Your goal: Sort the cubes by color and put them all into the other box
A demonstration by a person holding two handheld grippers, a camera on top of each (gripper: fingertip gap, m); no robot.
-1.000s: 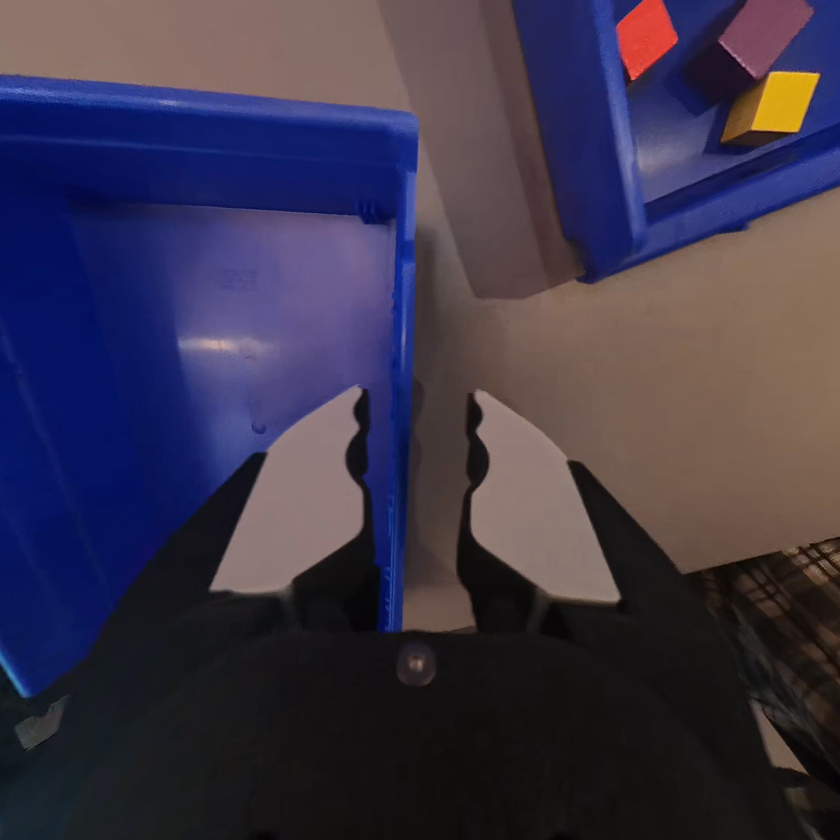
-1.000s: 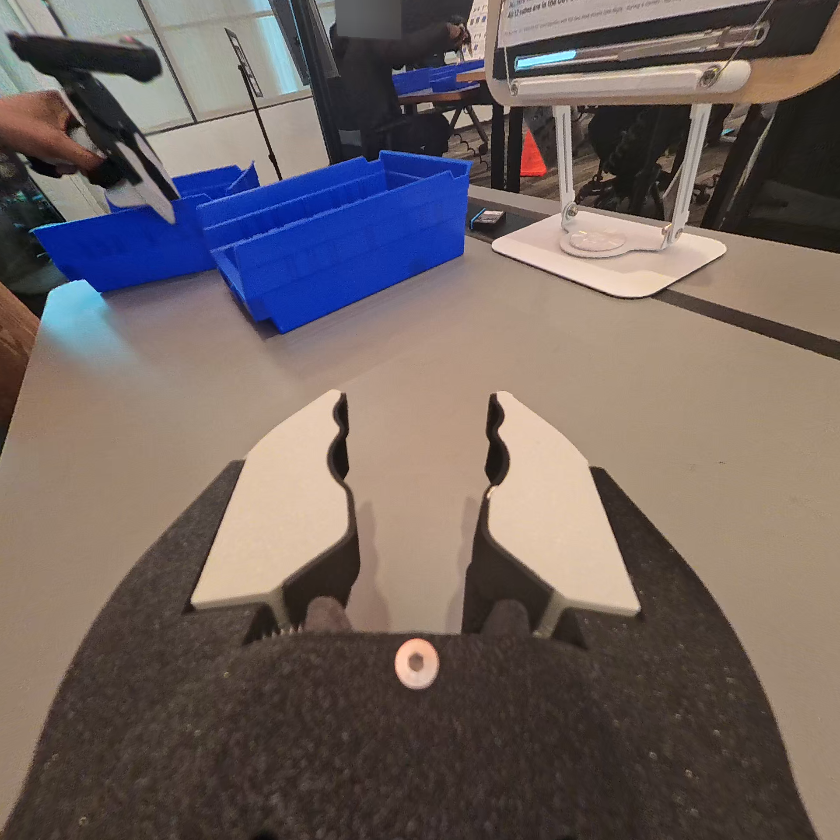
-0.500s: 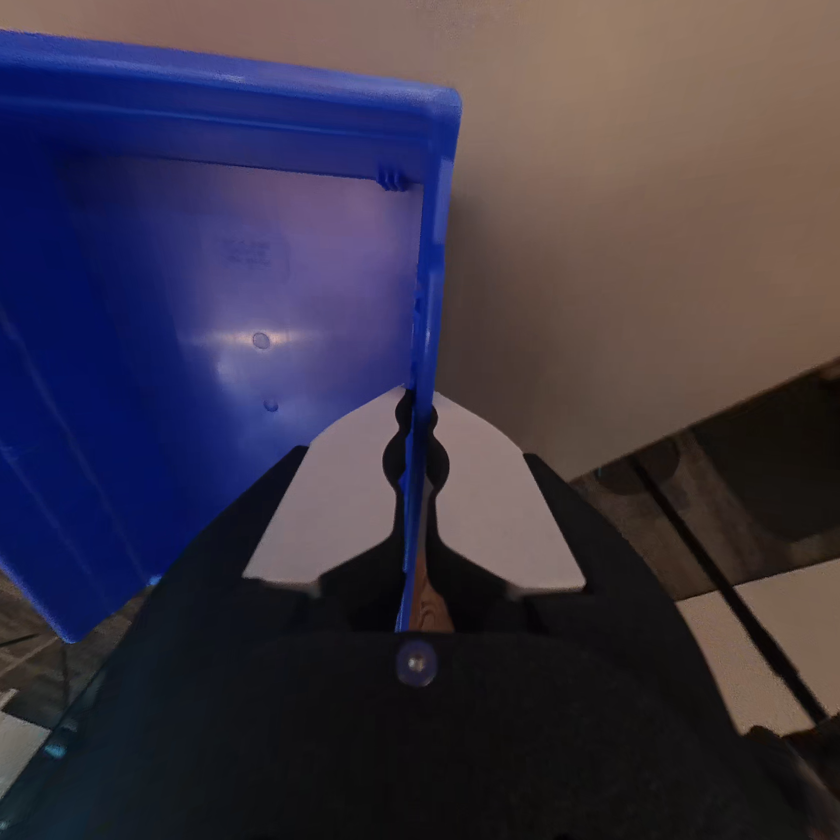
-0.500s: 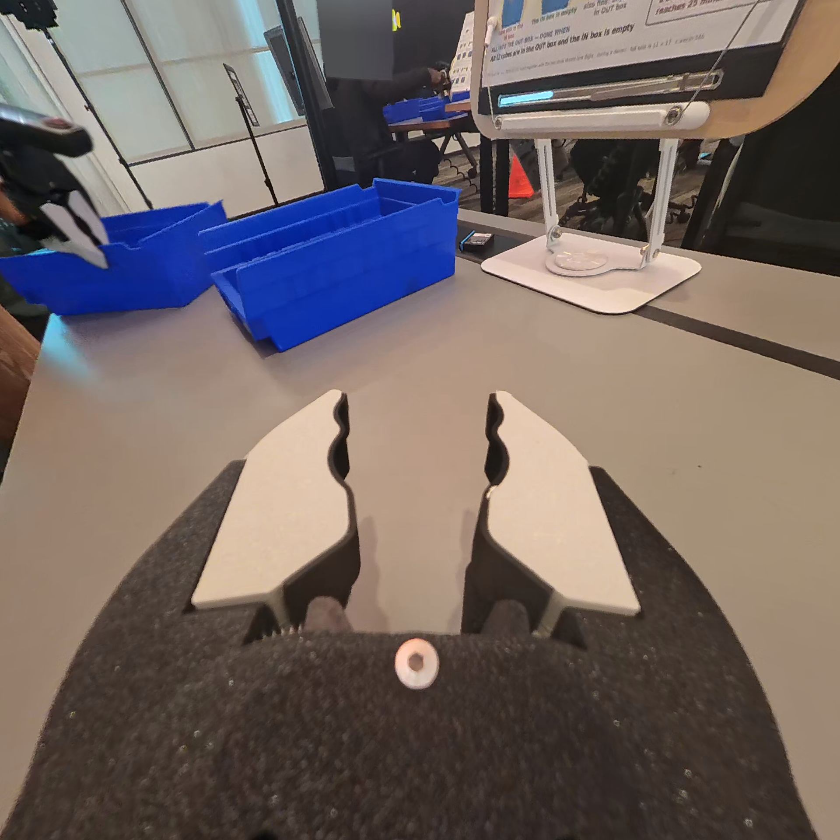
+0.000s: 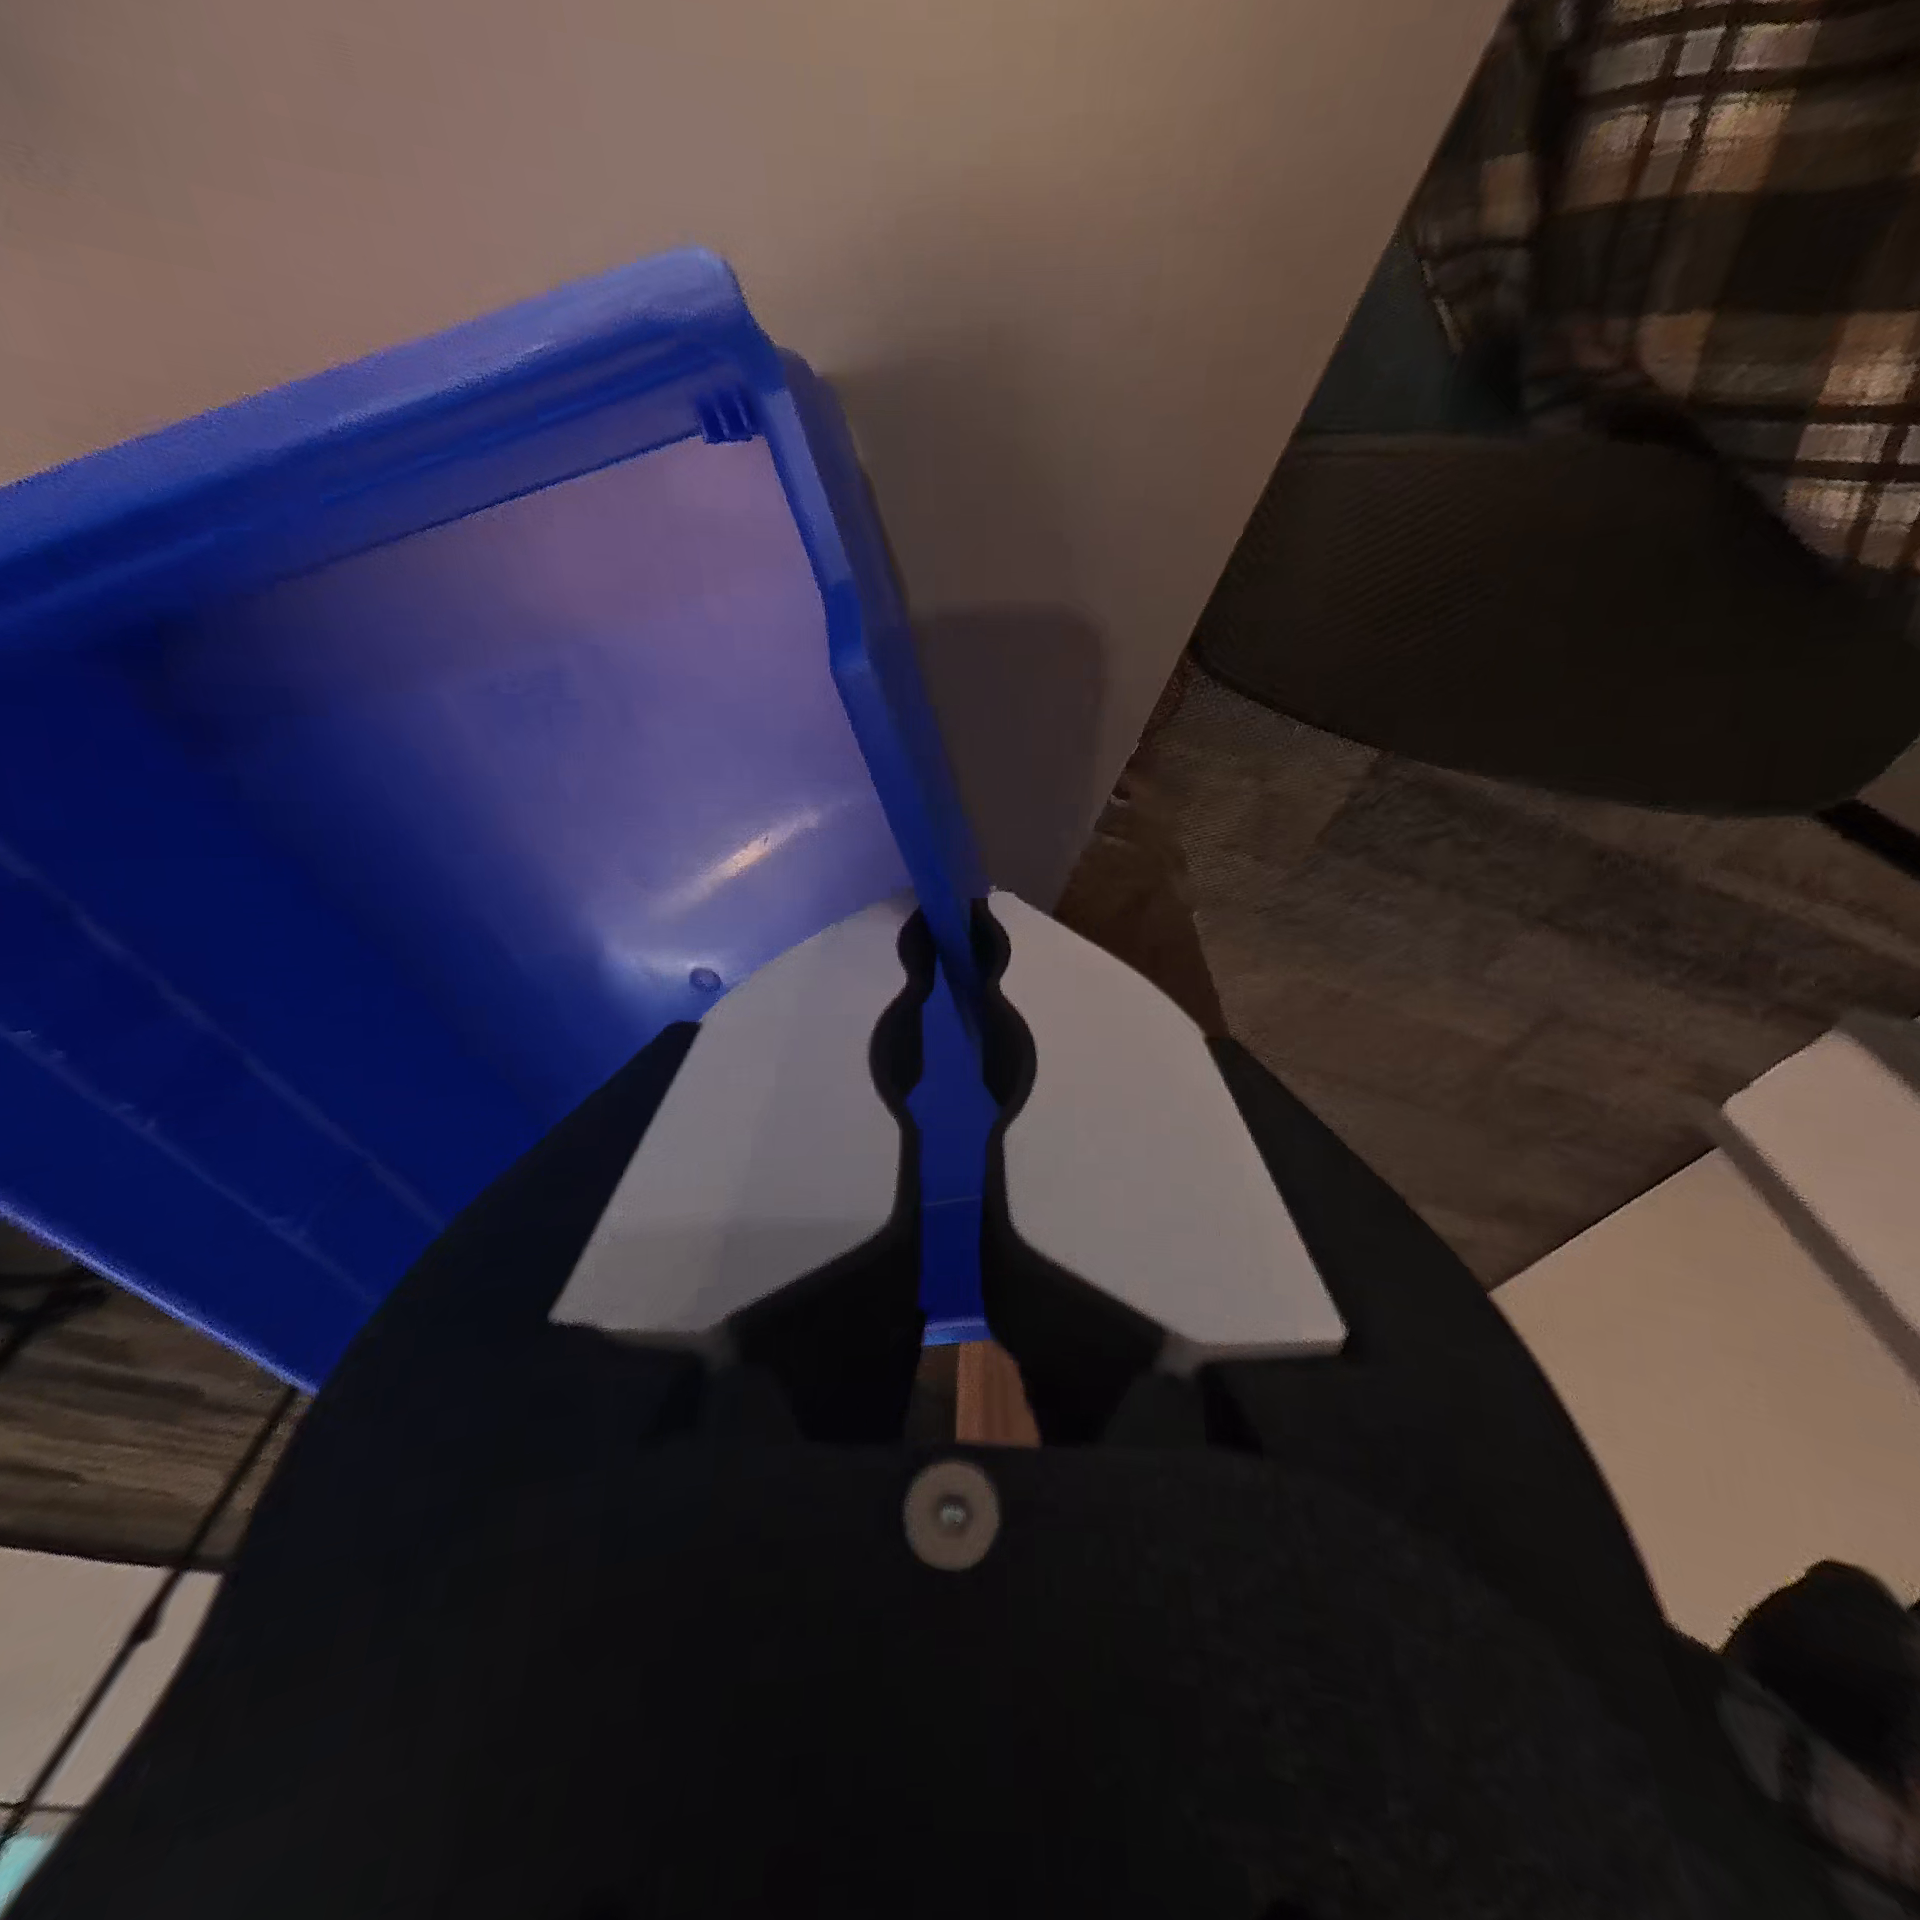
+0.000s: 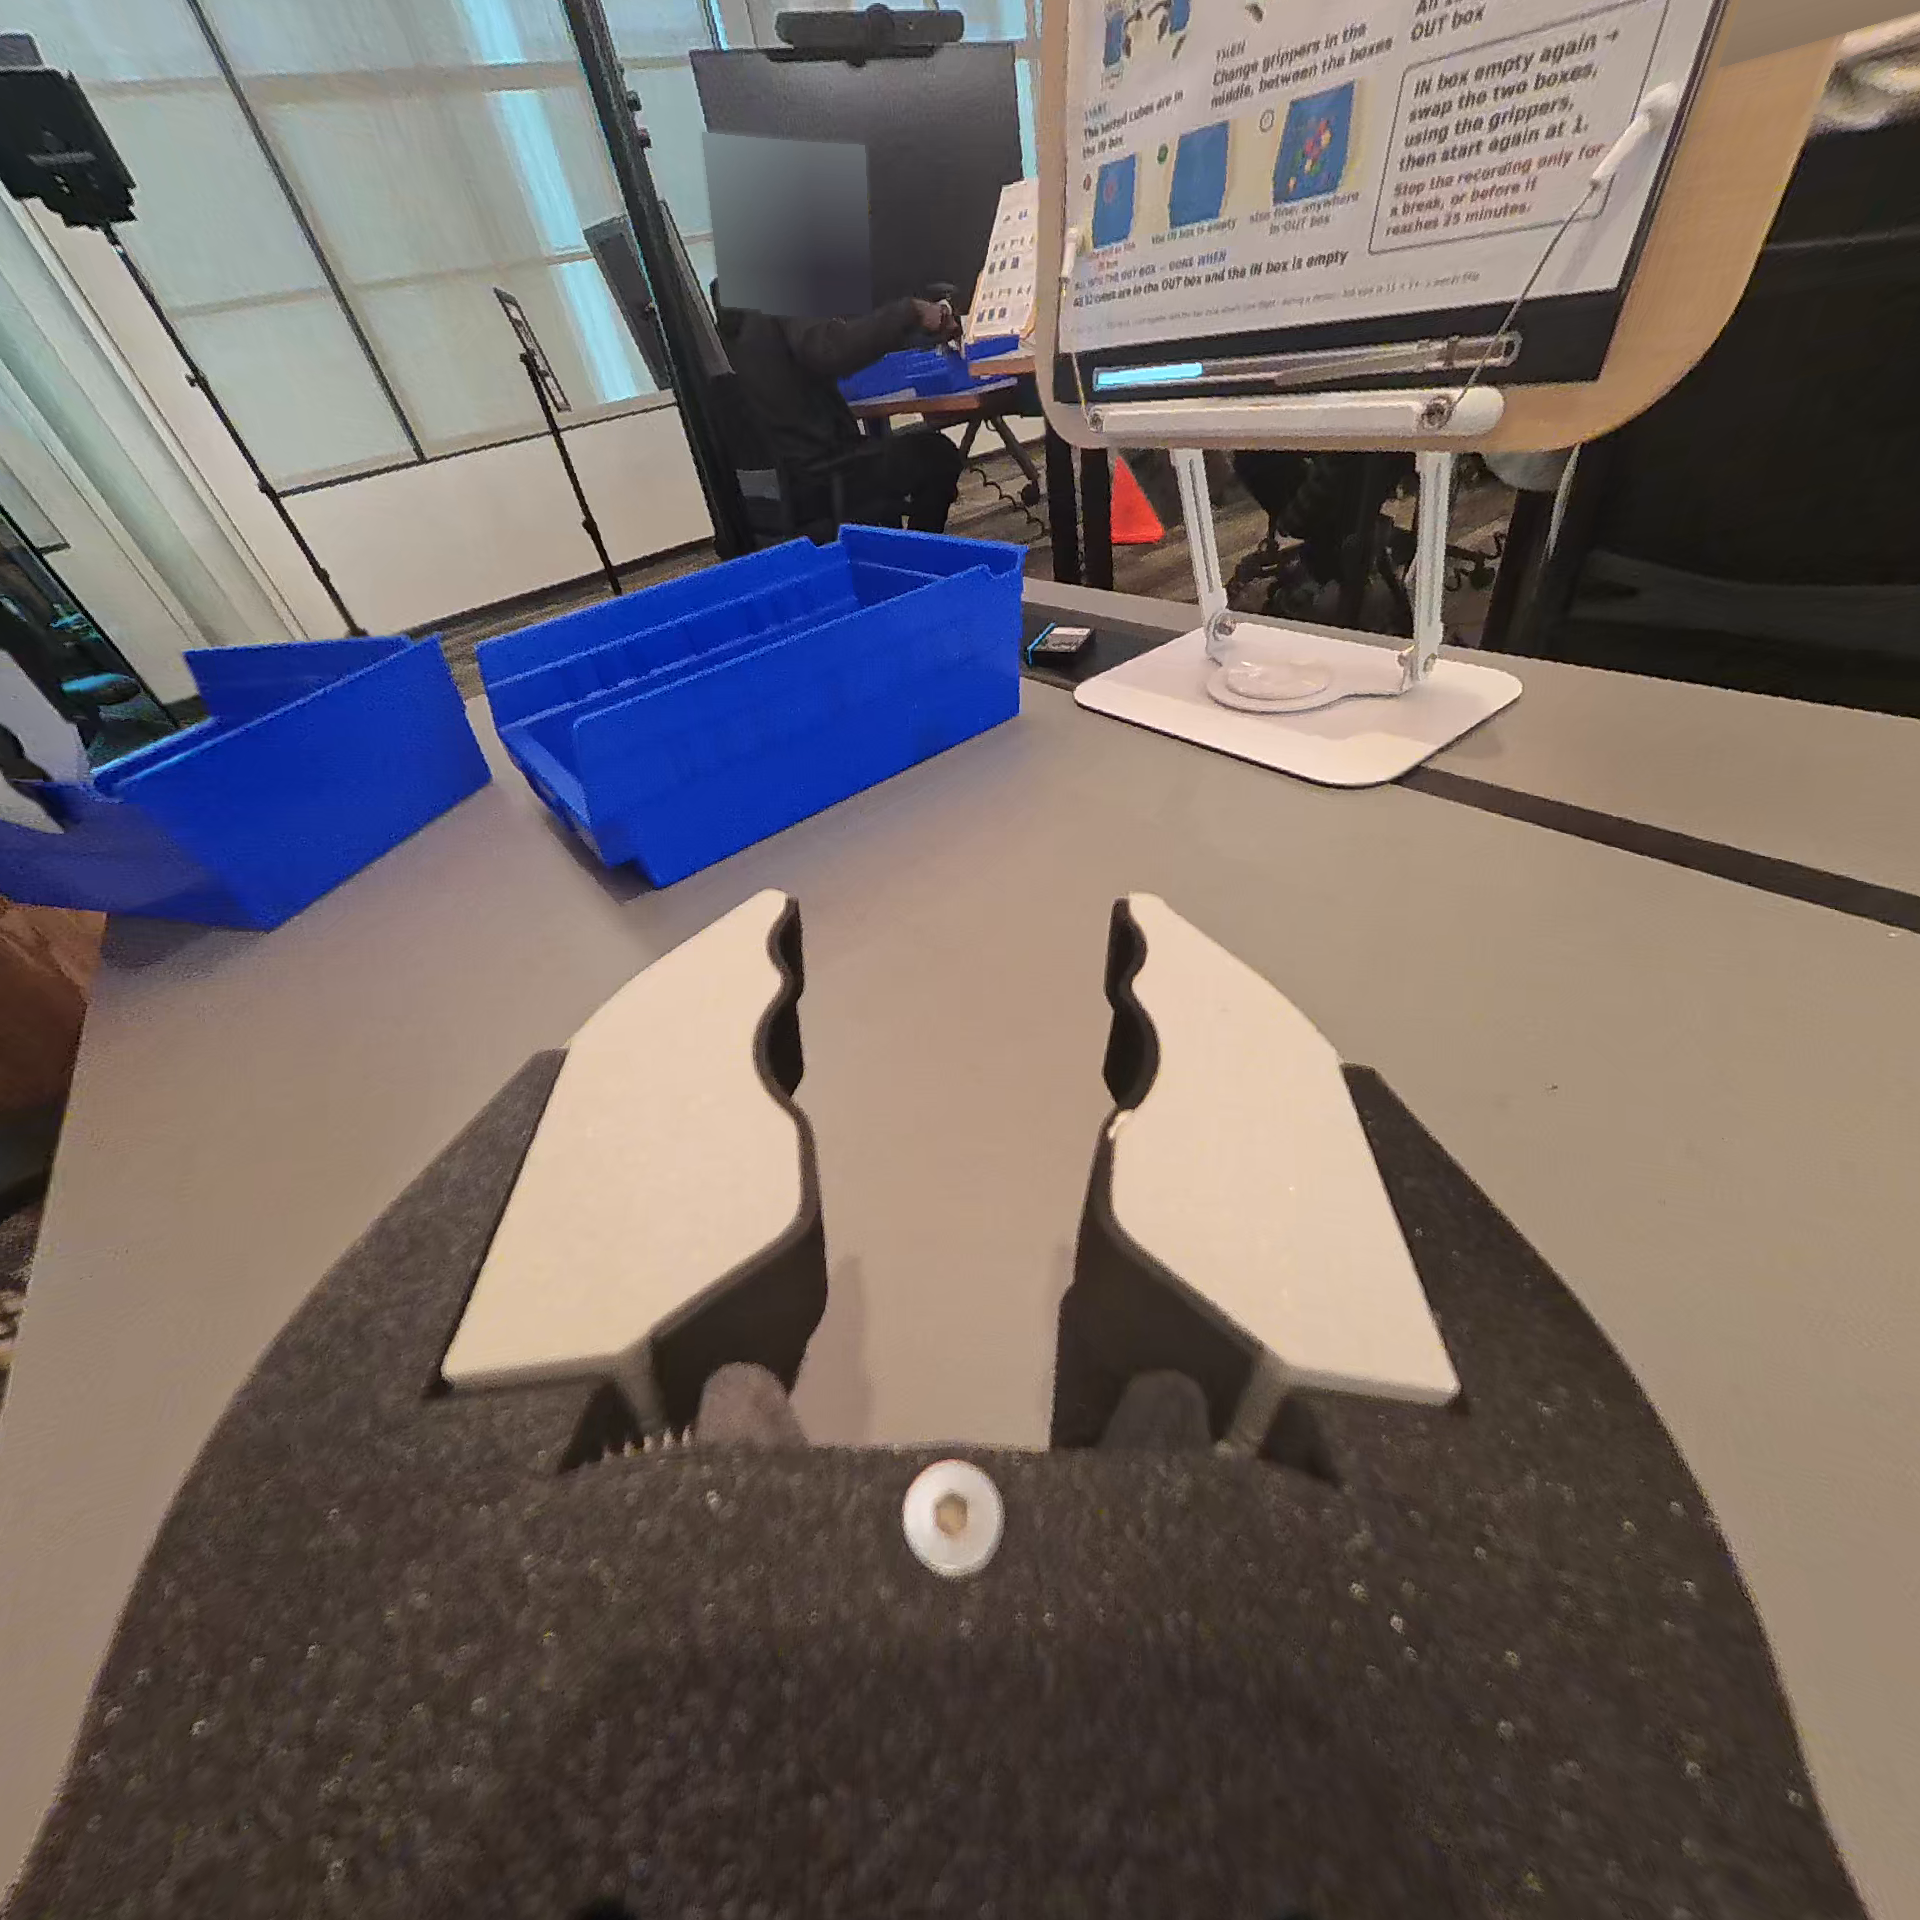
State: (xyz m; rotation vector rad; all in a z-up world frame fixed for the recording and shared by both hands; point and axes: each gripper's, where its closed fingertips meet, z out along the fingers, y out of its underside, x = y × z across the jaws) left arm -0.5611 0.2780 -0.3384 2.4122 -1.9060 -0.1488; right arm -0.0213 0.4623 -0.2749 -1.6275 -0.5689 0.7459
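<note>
My left tool point(image 5: 951, 1023) is clamped on the thin side wall of the empty blue box point(image 5: 436, 790), the wall running between my fingers toward their tips. The box hangs to the left of the tool, tilted, its open inside facing me; no cubes in it. It looks like light, stiff moulded plastic with a smooth, glossy skin. Judgement: one thin-wall pinch lets it swing and could slip, so hold deep on the rim and move slowly.

My right tool point(image 6: 951, 997) is spread wide, holding nothing, low over the grey worktop point(image 6: 1558, 1039). Ahead and to its left stands the second blue box point(image 6: 769, 727); I cannot see inside it. No cubes are visible in either view.
</note>
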